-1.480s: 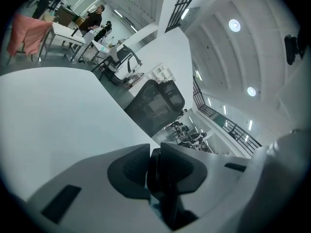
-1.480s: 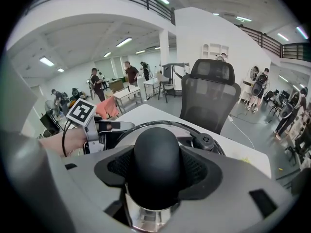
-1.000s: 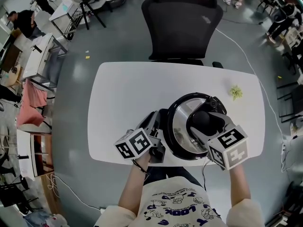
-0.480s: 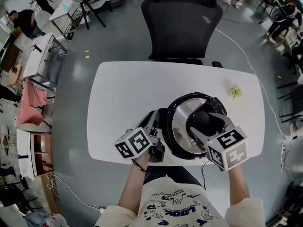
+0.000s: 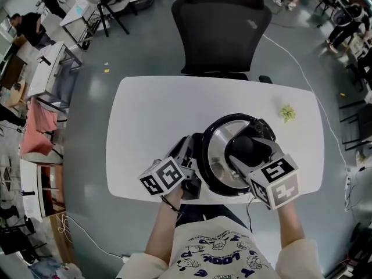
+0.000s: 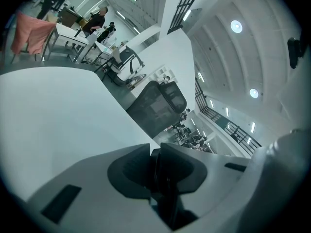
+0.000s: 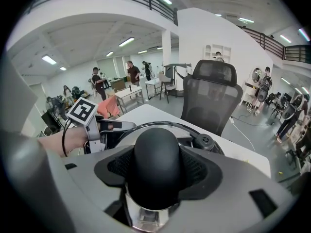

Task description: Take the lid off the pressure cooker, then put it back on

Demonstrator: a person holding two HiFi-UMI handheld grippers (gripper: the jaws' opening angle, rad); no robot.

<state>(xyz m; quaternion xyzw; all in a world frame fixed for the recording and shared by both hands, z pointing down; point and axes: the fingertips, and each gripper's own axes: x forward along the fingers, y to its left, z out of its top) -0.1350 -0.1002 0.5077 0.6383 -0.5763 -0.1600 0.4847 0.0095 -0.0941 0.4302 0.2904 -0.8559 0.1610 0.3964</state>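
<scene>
Right hand-held gripper (image 7: 156, 174) clamps knob (image 7: 156, 147); left hand-held gripper (image 6: 155, 171) clamps handle (image 6: 170, 208).

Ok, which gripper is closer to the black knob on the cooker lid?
Right. The right gripper is clamped on the knob itself, jaws on either side. The left gripper is off at the cooker's left edge, closed on its side handle.

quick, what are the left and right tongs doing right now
left tongs: closed on the cooker's black side handle
right tongs: closed on the lid knob
</scene>
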